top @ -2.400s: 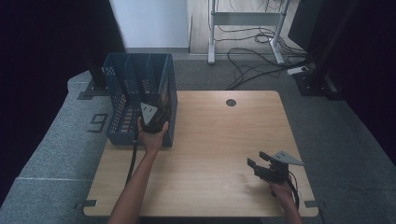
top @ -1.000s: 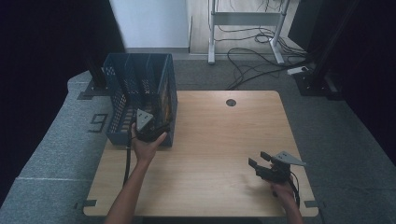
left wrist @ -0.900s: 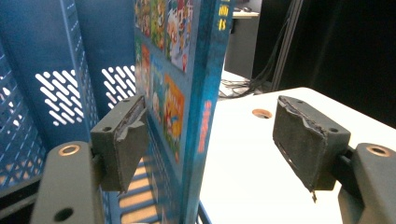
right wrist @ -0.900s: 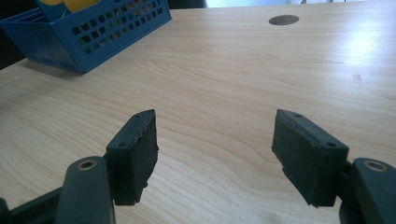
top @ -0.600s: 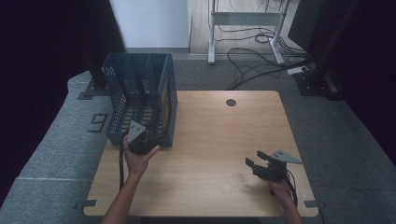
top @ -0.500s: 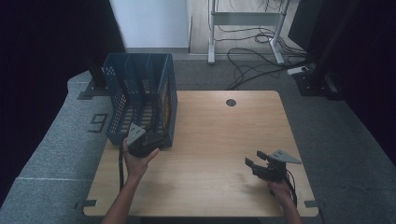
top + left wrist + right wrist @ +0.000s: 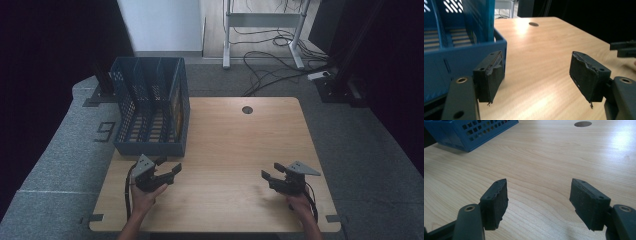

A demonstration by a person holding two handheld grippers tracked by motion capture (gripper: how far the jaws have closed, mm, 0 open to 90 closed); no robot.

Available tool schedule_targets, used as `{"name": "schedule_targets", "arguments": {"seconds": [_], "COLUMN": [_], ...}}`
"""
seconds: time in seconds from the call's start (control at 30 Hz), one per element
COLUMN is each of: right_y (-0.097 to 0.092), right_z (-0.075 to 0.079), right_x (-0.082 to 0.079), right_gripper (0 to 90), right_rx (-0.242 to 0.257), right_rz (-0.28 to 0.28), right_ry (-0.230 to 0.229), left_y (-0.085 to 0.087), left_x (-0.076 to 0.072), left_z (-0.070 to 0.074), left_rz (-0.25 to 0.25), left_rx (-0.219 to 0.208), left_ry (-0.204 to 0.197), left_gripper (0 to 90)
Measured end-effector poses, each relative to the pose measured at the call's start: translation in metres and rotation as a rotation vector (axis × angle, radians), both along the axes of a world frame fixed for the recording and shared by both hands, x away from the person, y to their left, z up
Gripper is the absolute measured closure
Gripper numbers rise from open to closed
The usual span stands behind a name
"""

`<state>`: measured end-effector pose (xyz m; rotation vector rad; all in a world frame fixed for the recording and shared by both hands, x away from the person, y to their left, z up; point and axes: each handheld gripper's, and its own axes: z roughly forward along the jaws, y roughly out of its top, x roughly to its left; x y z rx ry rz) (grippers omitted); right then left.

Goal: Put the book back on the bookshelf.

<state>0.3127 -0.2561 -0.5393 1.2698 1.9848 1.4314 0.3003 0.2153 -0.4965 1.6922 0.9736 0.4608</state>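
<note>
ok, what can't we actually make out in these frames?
- Blue file rack: the yellowish item in its right slot is edge-on in the high view, unreadable; left gripper view cuts the rack at the top and left edges.
- Right tool: the left gripper view crops it at the right edge.
- Floor marking: too small, a "9" perhaps.

Blue rack [image 7: 150, 107] [image 7: 456, 37] [image 7: 471, 130], plastic, with perforated walls and upright dividers forming narrow slots open at the top. Standing upright on the table's far left part, long side running away from the person, left edge about at the table's left edge. Something yellowish just visible in the rightmost slot; not clear what. Low front wall nearest the left gripper, just beside it but apart. Well apart from the right gripper.
</note>
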Motion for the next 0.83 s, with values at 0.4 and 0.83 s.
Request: {"name": "schedule_targets", "arguments": {"seconds": [0.4, 0.83], "right_y": [0.002, -0.001], "right_z": [-0.002, -0.003], "right_x": [0.0, 0.001], "right_gripper": [30.0, 29.9], "right_rx": [-0.022, -0.014], "right_rz": [0.005, 0.002], "right_ry": [0.012, 0.012], "left_y": [0.0, -0.002], "left_x": [-0.007, -0.001], "left_z": [-0.029, -0.031], "left_rz": [-0.014, -0.002], "left_rx": [0.075, 0.09], "left_ry": [0.083, 0.105], "left_gripper": [27.1, 26.9]}}
